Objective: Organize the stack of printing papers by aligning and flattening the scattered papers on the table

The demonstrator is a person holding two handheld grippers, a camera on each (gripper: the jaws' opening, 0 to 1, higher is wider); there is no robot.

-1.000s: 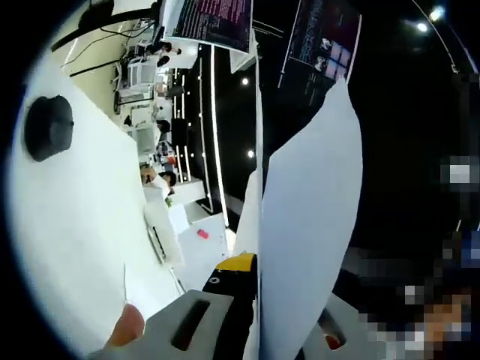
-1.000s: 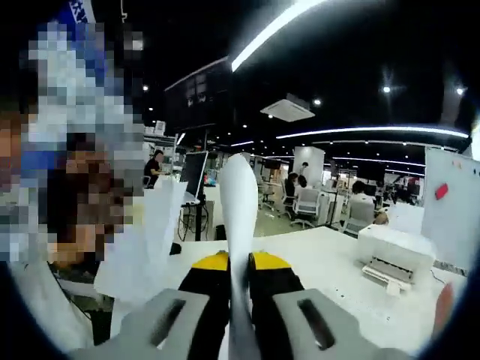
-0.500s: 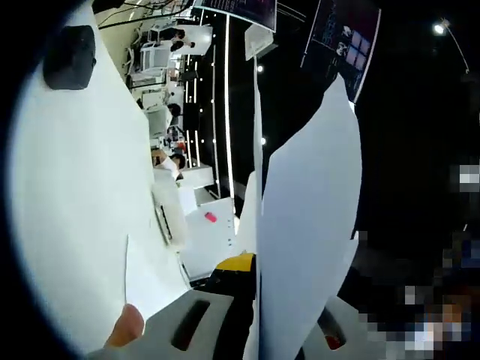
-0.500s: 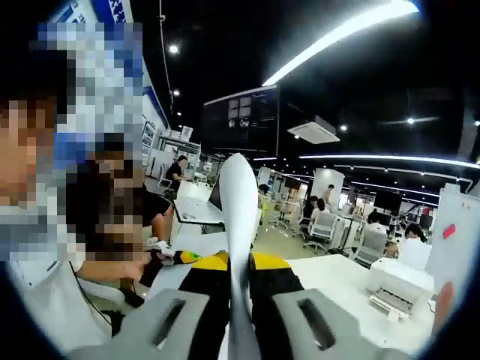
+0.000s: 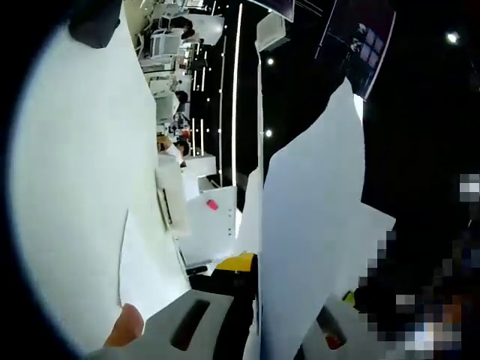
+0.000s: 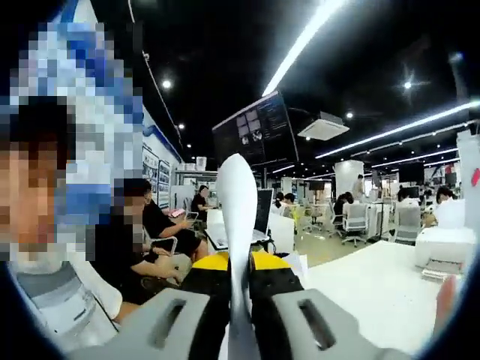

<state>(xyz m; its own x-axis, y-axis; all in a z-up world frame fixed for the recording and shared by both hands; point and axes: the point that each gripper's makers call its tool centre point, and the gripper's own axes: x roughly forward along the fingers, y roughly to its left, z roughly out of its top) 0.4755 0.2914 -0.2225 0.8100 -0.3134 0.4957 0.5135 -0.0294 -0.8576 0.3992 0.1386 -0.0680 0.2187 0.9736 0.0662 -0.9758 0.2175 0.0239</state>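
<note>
Left claw (image 5: 251, 330): grey jaws with yellow-and-black tips, pressed together on the lower edge of the printing papers (image 5: 311, 232). Sheets held up off the surface (image 5: 75, 172), seen edge-on and partly fanned; one broad sheet leaning to the right of the jaws, a thin edge rising straight above them. A fingertip (image 5: 125, 328) visible at the lower left beside the jaw housing.

Surface: white, tilted steeply across the left half of the left gripper view. One loose sheet (image 5: 146, 274) lying flat on it, near the claw. White printer (image 5: 171, 202) standing further along it, with a small pink object (image 5: 212, 204) just beside. Dark round object (image 5: 94, 21) at the upper edge, cut off by the frame.

Right claw (image 6: 238, 311): same make, jaws closed on the papers (image 6: 237, 217), shown here as a narrow white edge rising upright between the yellow tips.

Surroundings, right gripper view: white surface (image 6: 375, 292) stretching to the right; white printer (image 6: 444, 251) at the far right; hanging dark screen (image 6: 255, 139) overhead; long ceiling light strips; seated people at desks in the background, one in a black shirt (image 6: 154, 232) close at the left.
</note>
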